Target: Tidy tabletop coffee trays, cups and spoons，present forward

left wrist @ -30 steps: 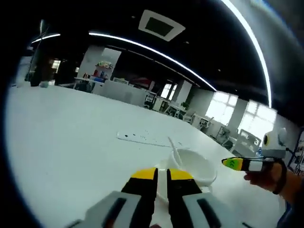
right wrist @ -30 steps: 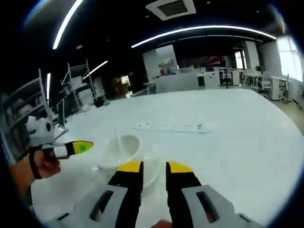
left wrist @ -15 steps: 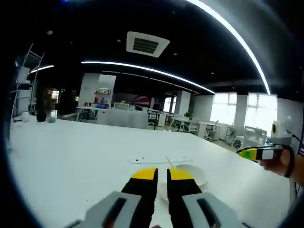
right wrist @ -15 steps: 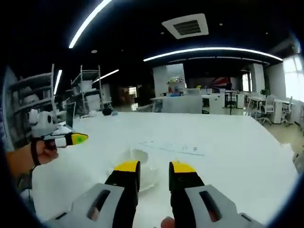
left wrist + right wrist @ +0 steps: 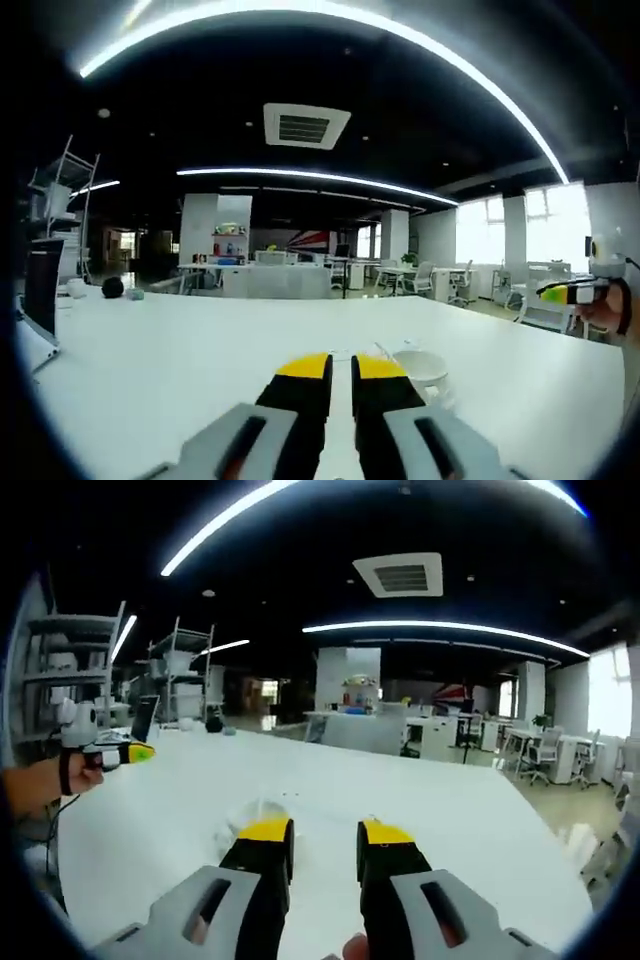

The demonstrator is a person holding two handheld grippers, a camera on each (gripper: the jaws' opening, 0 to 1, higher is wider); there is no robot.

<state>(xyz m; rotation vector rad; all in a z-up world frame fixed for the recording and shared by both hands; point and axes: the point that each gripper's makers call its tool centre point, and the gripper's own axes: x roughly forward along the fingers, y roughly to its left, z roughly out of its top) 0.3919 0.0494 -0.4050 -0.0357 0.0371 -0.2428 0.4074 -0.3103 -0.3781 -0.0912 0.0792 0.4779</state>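
Observation:
A white cup with a white spoon leaning in it stands on the white table, just beyond and right of my left gripper. That gripper's yellow-tipped jaws are shut with nothing between them. In the right gripper view the same cup and its saucer peek out past the left jaw of my right gripper, which stands open and empty. A hand holds the right gripper at the far right, apart from the cup. The left gripper sits far left in the right gripper view.
A laptop screen and a small dark ball rest at the table's left end. Metal shelves and office desks with chairs stand behind. Bare tabletop stretches to the right of the cup.
Both views have tipped up to look level across the table, so the cup and saucer sit lower and flatter in the picture. Jaw spacing is unchanged on both grippers.

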